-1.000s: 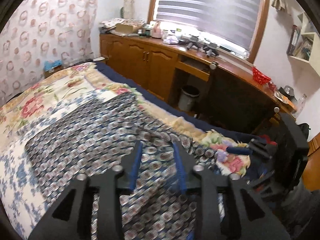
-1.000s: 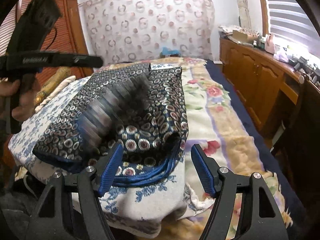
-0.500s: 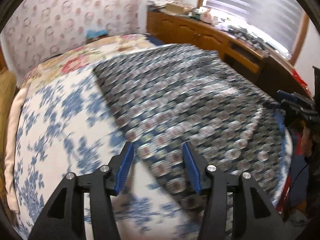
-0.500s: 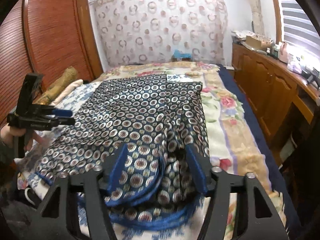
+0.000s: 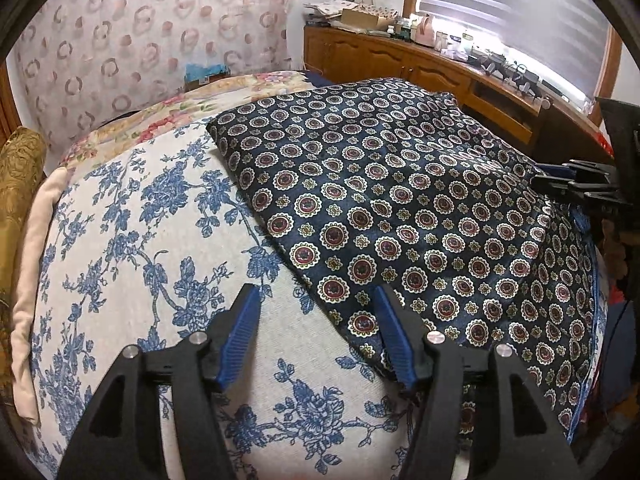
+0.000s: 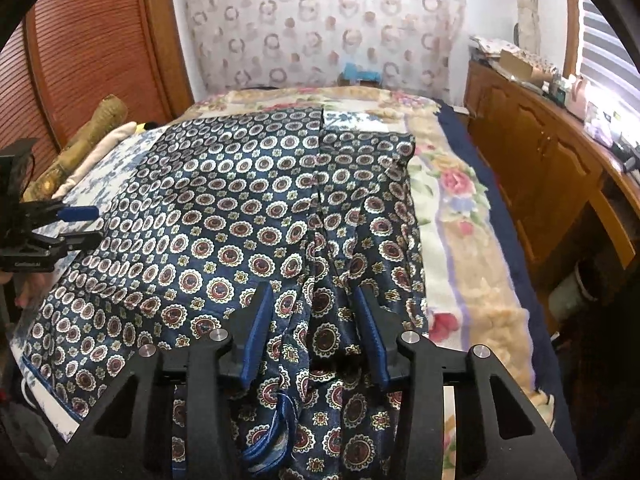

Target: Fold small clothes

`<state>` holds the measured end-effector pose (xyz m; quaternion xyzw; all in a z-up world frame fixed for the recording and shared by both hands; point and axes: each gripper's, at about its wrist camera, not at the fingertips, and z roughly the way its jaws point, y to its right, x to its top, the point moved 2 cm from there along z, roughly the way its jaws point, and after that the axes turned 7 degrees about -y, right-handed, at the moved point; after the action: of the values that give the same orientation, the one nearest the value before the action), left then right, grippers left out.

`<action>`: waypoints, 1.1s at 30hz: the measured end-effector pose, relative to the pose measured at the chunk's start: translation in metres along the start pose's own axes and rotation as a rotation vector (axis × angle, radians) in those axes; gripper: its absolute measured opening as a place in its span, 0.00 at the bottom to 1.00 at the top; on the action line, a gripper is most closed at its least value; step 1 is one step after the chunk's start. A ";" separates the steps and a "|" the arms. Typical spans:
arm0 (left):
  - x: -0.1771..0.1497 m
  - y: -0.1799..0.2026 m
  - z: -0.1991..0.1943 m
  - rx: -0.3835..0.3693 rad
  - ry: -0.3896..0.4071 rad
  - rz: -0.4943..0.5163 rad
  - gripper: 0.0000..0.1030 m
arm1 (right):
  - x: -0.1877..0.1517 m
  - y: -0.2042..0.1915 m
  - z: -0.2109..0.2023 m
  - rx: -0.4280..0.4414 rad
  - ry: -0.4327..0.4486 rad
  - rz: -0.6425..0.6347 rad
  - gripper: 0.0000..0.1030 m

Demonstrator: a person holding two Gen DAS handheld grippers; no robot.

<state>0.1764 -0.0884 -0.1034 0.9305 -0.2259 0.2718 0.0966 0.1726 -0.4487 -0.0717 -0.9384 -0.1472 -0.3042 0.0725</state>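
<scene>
L gripper (image 5: 316, 300): jaws apart, just been opening, nothing pinched. Blue pads hang over the blue-floral sheet (image 5: 132, 248); the pad at 3 o'clock sits right at the near edge of the navy medallion-print garment (image 5: 400, 208), can't tell if touching. Garment runs from there out to 1 o'clock, spread mostly flat on the bed, far corner near the wooden cabinets (image 5: 384, 56). At 3 o'clock in this view, the R gripper (image 5: 568, 182) shows side-on above the garment's far edge.

R gripper (image 6: 314, 304): jaws partly apart, just been closing. A rumpled ridge of the garment (image 6: 240, 220) lies btwn the pads; pads not seen pressing on it, so no grip. Blue-trimmed hem bunched at 6 o'clock under the gripper body. Cloth lies smoother toward 10–12 o'clock, w/ a seam running to 12. Rose-print blanket (image 6: 452, 200) at 2 o'clock beside the garment. L gripper (image 6: 80, 226) at 9 o'clock, at the garment's edge, w/ a hand (image 6: 28, 284) just below it. Gold bolster (image 6: 76, 140) at 10 o'clock along the slatted wardrobe door (image 6: 92, 48).
</scene>
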 end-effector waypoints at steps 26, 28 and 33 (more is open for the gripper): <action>0.004 -0.004 -0.008 0.027 0.042 -0.060 0.65 | -0.002 -0.013 -0.035 -0.032 0.119 0.016 0.02; 0.004 -0.008 -0.024 0.020 0.097 -0.090 0.65 | -0.002 -0.011 -0.041 -0.042 0.133 0.016 0.02; 0.004 -0.002 -0.067 -0.002 0.207 -0.107 0.65 | -0.011 -0.004 -0.062 -0.096 0.174 0.034 0.02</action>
<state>0.1498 -0.0682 -0.0454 0.9081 -0.1650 0.3605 0.1346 0.1289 -0.4615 -0.0286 -0.9131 -0.1095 -0.3902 0.0452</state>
